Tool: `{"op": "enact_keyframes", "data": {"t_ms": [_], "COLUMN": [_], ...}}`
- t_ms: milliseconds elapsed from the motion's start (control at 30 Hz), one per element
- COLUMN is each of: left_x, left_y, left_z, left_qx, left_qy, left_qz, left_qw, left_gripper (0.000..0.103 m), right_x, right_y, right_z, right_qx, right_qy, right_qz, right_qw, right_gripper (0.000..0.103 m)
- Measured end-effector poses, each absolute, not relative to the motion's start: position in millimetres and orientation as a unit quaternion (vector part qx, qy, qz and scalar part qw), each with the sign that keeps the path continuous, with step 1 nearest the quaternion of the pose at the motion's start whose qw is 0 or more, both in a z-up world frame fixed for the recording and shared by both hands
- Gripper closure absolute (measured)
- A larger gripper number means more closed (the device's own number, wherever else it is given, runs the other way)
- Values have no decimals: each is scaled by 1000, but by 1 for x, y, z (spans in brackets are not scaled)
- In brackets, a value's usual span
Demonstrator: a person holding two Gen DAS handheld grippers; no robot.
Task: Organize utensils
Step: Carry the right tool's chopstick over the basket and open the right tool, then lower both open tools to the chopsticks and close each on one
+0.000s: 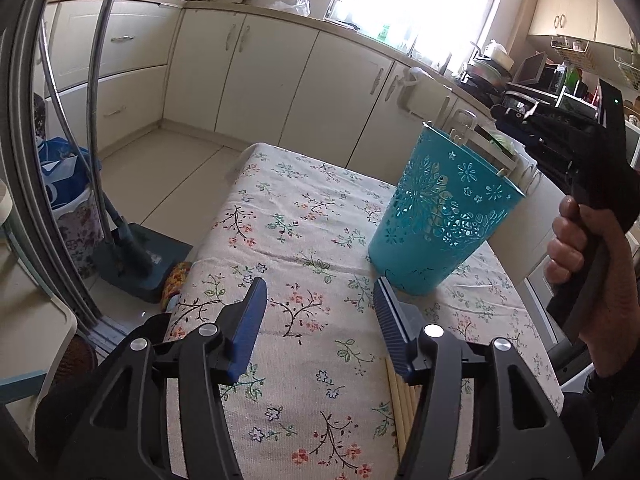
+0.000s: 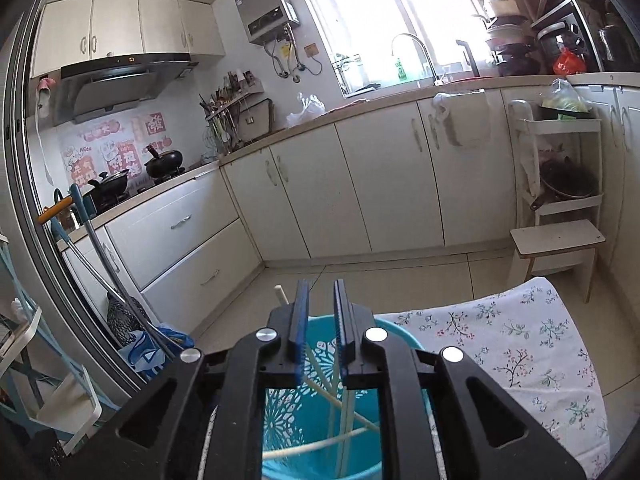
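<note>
A surface (image 1: 320, 208) covered by a flowered cloth is seen in a kitchen, with cream cupboards (image 2: 380, 184) behind it and a tiled floor around it. A teal bucket (image 1: 440, 224) with cut-out flower patterns is stood near the right edge of the surface, toward its far end. Pale chopsticks (image 2: 344, 412) are seen inside the bucket from the right wrist view, some leaned across its inside, and the tip of one is seen sticking up past the rim to the left of the tongs.

The left tongs (image 1: 320, 300) are held low over the middle of the surface with the jaws spread apart; nothing is gripped between the blue pads, and only flowered cloth is seen in the gap. A small bundle of chopsticks (image 1: 400, 404) is laid on the cloth toward the near edge, partly hidden under the right-hand finger of these tongs; whether they are touched by it cannot be told.

The right tongs (image 2: 322, 304) are held above the open mouth of the bucket, with the jaws parted by a narrow gap and nothing pinched between them. In the left wrist view, a hand (image 1: 576, 236) is seen wrapped around the black handle of the right tongs, beyond the right edge of the surface
</note>
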State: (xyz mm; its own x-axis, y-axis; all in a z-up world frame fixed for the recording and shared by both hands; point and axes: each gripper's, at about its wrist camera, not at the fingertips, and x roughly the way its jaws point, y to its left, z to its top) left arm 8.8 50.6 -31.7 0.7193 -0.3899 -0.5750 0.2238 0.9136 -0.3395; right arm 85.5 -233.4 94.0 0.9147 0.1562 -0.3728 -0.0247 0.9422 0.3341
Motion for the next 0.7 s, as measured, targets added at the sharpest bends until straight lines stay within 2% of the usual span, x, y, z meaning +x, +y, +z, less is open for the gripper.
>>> {"op": "enact_keyframes", "data": {"t_ms": [100, 233, 300, 700], "left_x": [5, -5, -10, -47], "left_y": [50, 46, 43, 45], "left_z": [-31, -30, -31, -44], "left_qx": [-120, -102, -92, -51], "left_qy": [337, 339, 342, 380], "left_qz": [-166, -173, -178, -173], "left_qw": [919, 919, 918, 907], "left_gripper": [49, 47, 46, 42], "right_x": [59, 12, -10, -94], "right_y": [-239, -235, -229, -171], "right_z": [93, 84, 70, -28], "right_qx": [174, 166, 155, 144], "right_qy": [200, 213, 235, 401], "right_qz": [47, 42, 40, 67], "right_qw": [963, 962, 959, 902], "right_gripper": [84, 71, 69, 65]}}
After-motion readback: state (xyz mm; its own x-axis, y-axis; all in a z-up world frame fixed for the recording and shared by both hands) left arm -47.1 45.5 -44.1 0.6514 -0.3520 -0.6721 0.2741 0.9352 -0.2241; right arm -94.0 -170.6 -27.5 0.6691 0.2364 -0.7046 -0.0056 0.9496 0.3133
